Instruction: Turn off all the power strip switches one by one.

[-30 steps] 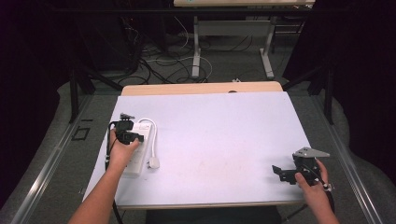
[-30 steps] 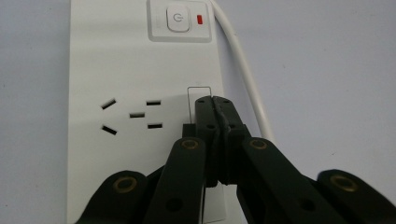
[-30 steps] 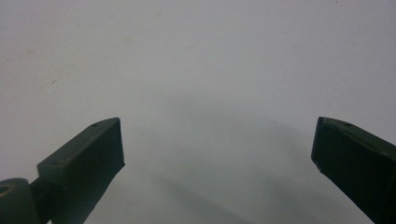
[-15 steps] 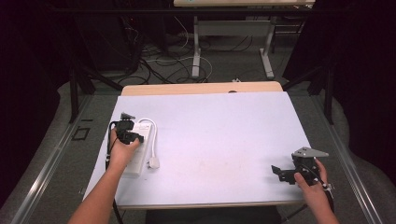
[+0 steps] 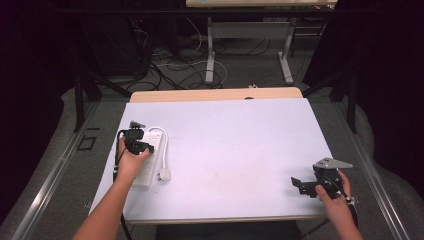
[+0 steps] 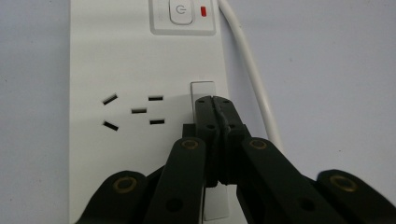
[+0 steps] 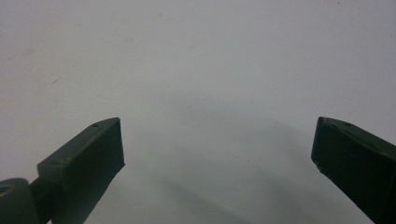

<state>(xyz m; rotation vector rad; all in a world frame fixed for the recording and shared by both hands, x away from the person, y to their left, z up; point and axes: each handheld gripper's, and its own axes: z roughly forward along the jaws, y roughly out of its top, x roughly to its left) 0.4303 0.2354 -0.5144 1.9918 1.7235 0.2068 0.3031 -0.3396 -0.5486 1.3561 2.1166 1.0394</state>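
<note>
At the table's left edge lies a white power strip [image 6: 140, 70], its red light lit, cord [image 6: 254, 88] alongside. Over it the left gripper [image 6: 215, 103] is closed, tips on a sliding cover. Far right, the right gripper [image 7: 217, 144] gapes above bare table [image 5: 240, 140].

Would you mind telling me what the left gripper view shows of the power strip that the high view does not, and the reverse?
The left gripper view alone shows the power strip's power button, red light and socket slots, with the left gripper shut above it. The high view alone shows the right gripper with its jaws apart at the table's far side, and the white plug. Both show the strip, its white cable and the left gripper.
</note>
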